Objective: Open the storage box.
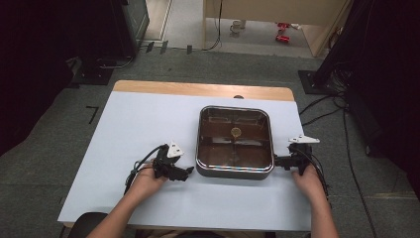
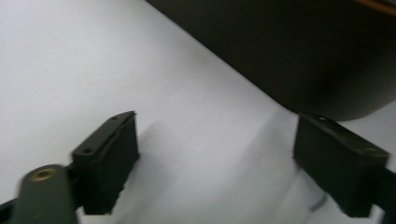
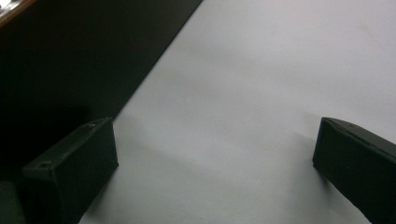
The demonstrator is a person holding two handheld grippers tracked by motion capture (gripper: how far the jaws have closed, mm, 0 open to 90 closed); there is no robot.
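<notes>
a white table top (image 1: 148,124) with a bare wooden strip along its far edge stands on grey carpet, with dark stands and cables around it. the left gripper (image 1: 187,171) lies low over the white surface, its jaws pointing at the near left corner of a square dark pan (image 1: 235,171) with a glass lid; the jaws stand well apart with only bare table between them, gripping nothing, and in the left gripper view (image 2: 215,172) one jaw sits just beside the pan's rounded dark wall (image 2: 299,51). the left hand (image 1: 144,182) wraps the gripper's body from behind, the forearm coming in from the bottom edge at a slant. the right gripper (image 1: 275,161) is held level at the pan's right side, jaws pointing at its wall near the near right corner; in the right gripper view (image 3: 215,163) the jaws are spread wide, empty, with the pan's dark side (image 3: 79,56) just beside the left one. the right hand (image 1: 308,181) grips from behind, forearm running straight down to the bottom edge. the pan sits at the middle of the table, slightly right, a small round knob (image 1: 236,132) at the centre of its lid. no lettering can be read on the pan or the grippers.
</notes>
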